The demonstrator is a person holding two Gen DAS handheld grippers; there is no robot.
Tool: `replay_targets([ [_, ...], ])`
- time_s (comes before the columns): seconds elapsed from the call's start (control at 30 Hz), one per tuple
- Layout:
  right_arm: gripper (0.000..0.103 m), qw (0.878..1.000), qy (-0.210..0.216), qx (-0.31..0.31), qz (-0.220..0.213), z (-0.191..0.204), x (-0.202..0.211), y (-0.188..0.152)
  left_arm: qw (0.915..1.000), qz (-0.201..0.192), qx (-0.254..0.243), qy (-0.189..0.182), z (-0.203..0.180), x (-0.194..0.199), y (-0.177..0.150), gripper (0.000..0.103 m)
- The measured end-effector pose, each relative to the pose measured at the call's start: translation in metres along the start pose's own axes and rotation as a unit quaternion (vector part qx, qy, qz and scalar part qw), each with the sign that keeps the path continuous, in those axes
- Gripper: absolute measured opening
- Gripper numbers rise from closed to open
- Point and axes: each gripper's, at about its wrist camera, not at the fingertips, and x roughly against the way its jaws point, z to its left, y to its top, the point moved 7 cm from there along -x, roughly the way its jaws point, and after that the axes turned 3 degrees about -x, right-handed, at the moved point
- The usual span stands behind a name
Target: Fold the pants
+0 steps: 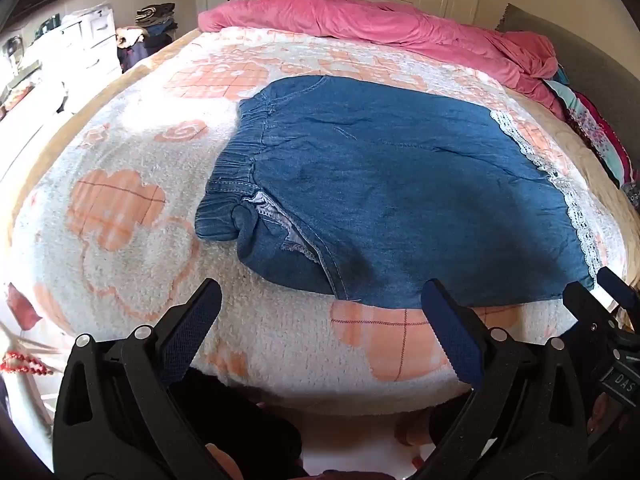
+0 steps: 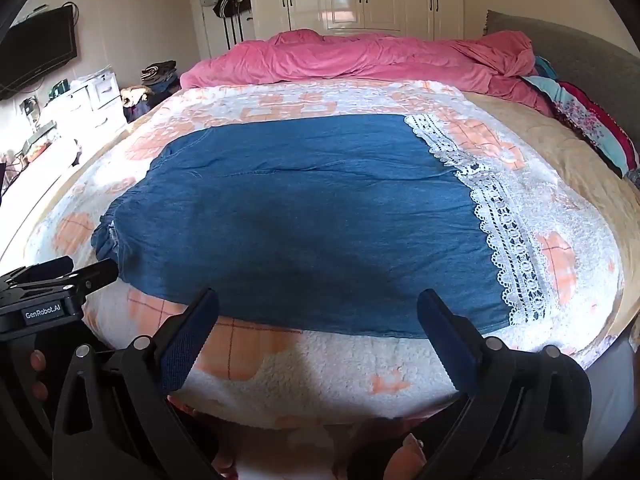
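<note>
Hovering with jaws spread wide and holding nothing, the left gripper (image 1: 320, 332) and right gripper (image 2: 318, 334) faced the near edge of the denim pants (image 1: 380, 200), which lay flat on the blanket (image 1: 120, 260), lace hem (image 2: 500, 220) rightward, probably ready for folding.

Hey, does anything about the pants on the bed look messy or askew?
Yes. The pants lie mostly flat on the blanket, but the near waistband corner is bunched and flipped, showing pale lining. The lace hem lies flat.
</note>
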Motion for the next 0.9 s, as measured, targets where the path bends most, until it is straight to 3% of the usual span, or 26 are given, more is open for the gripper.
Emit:
replay_targets([
  [0.9, 0.099, 1.000, -0.012, 0.000, -0.002, -0.0008, 0.0046, 0.0022, 1.0000, -0.004, 0.001, -0.003, -0.0012, 0.0003, 0.0014, 0.094],
])
